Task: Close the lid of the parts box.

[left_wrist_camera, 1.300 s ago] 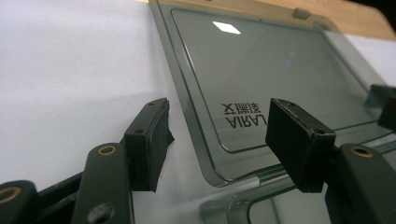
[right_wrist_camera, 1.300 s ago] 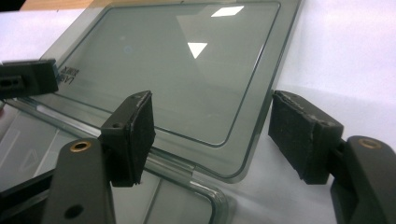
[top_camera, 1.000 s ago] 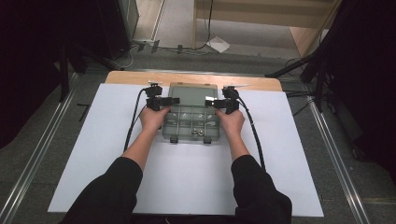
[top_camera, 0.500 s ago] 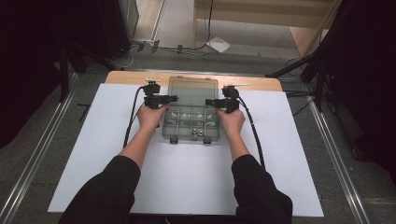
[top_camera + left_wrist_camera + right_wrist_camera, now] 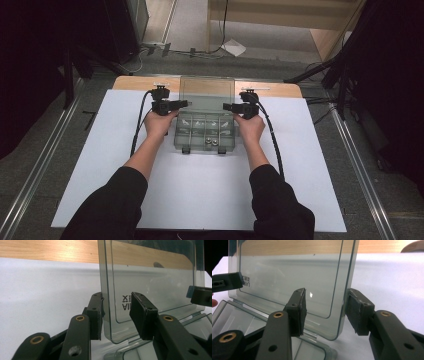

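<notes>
Left tool (image 5: 116,312) and right tool (image 5: 325,311) closing, not yet pressing raised clear lid (image 5: 206,93), compartment box (image 5: 204,134) below, white tabletop (image 5: 100,150) around

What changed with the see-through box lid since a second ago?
The clear lid swung up and back, and now stands open behind the box. The left gripper and right gripper have just been closing, each with a side edge of the lid between its jaws. The box stayed put on the white table.
</notes>
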`<state>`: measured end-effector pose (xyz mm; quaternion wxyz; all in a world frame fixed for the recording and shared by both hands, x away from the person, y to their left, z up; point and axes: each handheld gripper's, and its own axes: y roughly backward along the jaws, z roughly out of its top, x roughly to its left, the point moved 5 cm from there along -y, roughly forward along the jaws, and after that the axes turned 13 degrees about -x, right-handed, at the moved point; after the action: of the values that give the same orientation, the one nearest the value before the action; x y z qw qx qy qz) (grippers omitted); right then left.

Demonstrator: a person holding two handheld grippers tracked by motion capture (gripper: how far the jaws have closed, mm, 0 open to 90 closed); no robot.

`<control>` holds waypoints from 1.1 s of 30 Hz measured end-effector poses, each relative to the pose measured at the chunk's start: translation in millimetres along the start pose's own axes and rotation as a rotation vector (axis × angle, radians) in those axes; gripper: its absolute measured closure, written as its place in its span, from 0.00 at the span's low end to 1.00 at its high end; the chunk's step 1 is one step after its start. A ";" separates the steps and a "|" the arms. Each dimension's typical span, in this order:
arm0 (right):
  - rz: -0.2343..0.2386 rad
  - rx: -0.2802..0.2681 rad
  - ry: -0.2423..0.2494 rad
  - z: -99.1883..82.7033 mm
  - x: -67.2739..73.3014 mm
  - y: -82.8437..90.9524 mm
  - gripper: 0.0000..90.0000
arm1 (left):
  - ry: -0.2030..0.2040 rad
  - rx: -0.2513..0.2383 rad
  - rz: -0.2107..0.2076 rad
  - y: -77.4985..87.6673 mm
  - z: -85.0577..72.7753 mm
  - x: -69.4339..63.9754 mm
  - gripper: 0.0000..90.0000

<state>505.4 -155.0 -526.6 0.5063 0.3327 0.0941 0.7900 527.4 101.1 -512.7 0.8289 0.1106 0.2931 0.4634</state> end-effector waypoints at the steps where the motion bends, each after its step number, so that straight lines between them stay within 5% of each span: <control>1: 0.000 -0.009 0.012 1.1 -0.3 0.3 0.60 | -0.001 -0.002 -0.002 0.5 0.4 -0.4 0.69; 16: 0.000 -0.027 0.065 17.2 7.4 8.2 0.61 | -0.084 -0.021 -0.012 8.8 16.1 -7.9 0.67; 33: 0.003 -0.055 0.134 30.2 14.0 19.1 0.66 | -0.098 -0.019 -0.045 15.8 21.7 -7.6 0.67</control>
<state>506.3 -157.6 -488.3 0.5064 0.2651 0.1058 0.8137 526.0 105.3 -485.1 0.8535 0.1186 0.2501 0.4415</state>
